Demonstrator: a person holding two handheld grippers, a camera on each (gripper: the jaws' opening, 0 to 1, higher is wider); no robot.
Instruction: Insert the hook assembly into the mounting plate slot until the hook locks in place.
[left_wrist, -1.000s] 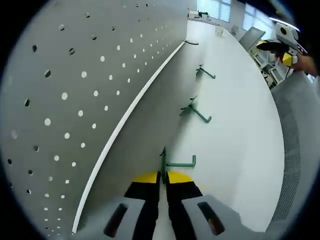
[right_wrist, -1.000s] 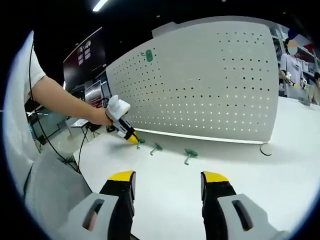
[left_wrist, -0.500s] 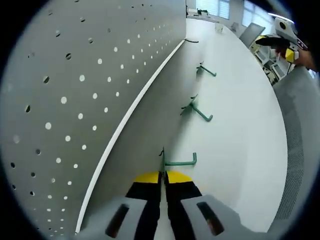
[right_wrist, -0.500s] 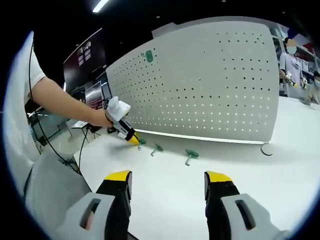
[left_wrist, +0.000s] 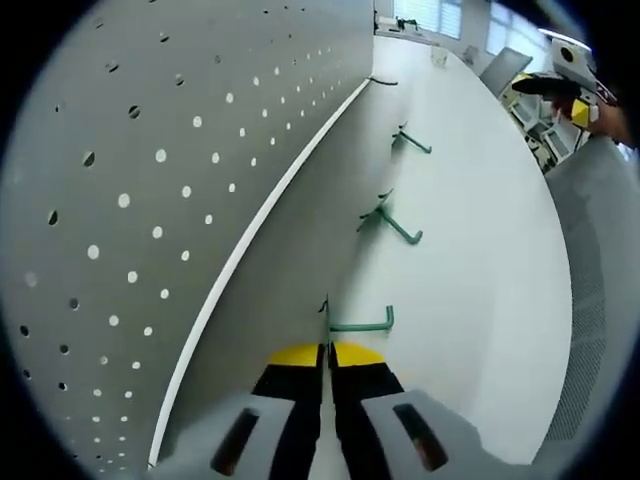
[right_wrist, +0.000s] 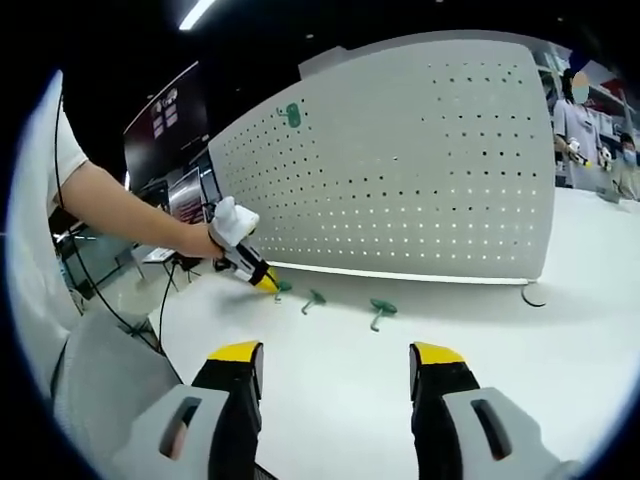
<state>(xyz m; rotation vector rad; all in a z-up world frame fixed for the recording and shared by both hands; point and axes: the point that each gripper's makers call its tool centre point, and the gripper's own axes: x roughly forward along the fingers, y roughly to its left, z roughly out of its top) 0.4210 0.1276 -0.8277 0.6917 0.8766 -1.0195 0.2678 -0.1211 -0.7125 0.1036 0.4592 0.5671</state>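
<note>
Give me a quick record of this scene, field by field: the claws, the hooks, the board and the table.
left claw: shut on the nearest hook, low on the table by the pegboard's foot
right claw: open, holding nothing, above the table
loose hooks: two more green ones on the table, middle hook and far hook
mounted hook: green, high on the pegboard
pegboard: grey, upright
table: white

No words, numbers or brand marks can be read in either view. In the right gripper view, a dark screen (right_wrist: 165, 125) at the upper left of the frame carries a few small pale marks, but they are too small and blurred to make out.
</note>
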